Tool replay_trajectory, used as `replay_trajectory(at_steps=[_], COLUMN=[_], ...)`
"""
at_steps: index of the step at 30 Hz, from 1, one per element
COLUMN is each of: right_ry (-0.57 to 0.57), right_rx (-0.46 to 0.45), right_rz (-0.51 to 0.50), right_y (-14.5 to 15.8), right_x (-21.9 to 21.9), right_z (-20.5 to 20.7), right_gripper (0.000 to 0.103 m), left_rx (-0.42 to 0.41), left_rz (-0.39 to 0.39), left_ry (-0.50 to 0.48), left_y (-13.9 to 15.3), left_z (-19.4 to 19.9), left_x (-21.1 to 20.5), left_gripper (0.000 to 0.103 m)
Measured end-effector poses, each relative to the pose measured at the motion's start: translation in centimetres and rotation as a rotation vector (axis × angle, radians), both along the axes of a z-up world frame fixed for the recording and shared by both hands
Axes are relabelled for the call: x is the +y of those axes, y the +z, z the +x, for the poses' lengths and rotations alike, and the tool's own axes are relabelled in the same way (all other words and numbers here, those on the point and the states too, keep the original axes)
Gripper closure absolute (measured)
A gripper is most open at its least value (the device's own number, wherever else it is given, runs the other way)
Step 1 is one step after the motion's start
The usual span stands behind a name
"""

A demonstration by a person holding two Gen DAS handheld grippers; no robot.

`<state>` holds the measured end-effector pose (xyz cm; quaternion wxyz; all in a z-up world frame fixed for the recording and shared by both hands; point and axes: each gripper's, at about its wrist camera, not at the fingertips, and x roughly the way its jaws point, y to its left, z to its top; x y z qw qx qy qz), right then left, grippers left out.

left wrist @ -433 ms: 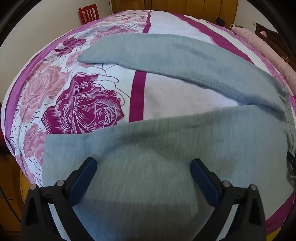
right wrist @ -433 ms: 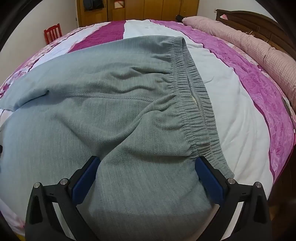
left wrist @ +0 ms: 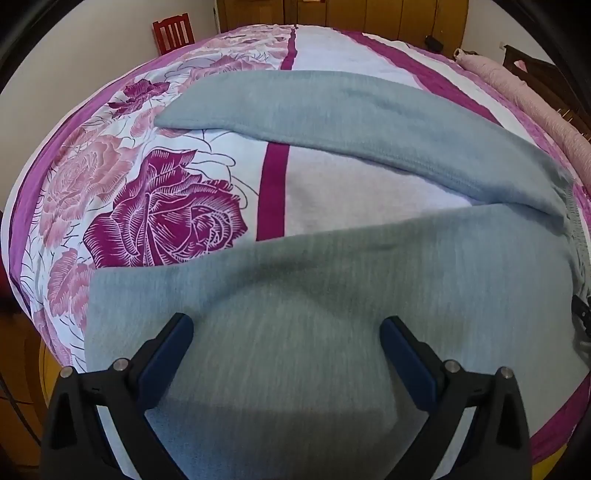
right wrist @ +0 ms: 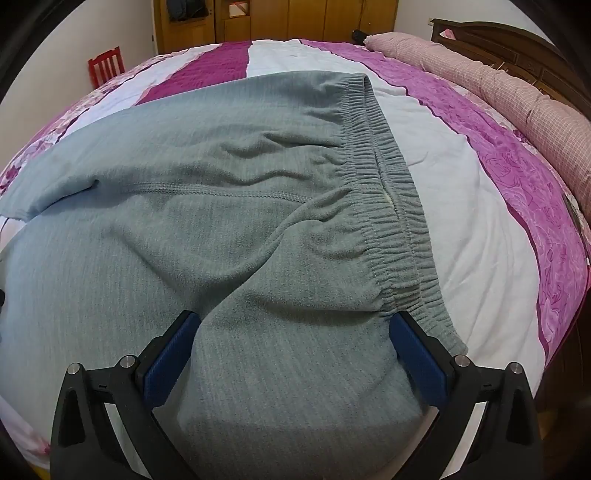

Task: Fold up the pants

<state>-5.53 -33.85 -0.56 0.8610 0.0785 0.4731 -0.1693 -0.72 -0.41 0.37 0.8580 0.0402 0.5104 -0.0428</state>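
Soft, limp grey fleece pants (right wrist: 229, 229) on the bed; both grippers (left wrist: 286, 332) (right wrist: 295, 328) released—pinch the elastic waistband (right wrist: 391, 221).

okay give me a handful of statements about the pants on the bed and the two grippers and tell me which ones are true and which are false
1. The grey pants lie spread on the floral bedspread. True.
2. The two legs lie stacked on each other. False: in the left wrist view the far leg and near leg are splayed apart, with bedspread showing between them.
3. The right gripper is clamped on the waistband. False: its jaws stand wide open over the fabric beside the elastic waistband.
4. The left gripper is open above the near leg. True.
5. A red chair stands beyond the bed. True.
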Motion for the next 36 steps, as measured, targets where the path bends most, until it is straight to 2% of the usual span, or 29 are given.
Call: replay_trajectory(at_steps=[36], right_ry=[0.001], right_rx=[-0.004], right_rz=[-0.001], right_y=[-0.03], right_x=[-0.02], right_z=[-0.02], right_gripper=[0.000], left_rx=[-0.003], left_rz=[0.009], left_ry=[-0.010], left_y=[-0.37], left_z=[0.06], left_x=[0.27], left_gripper=[0.000])
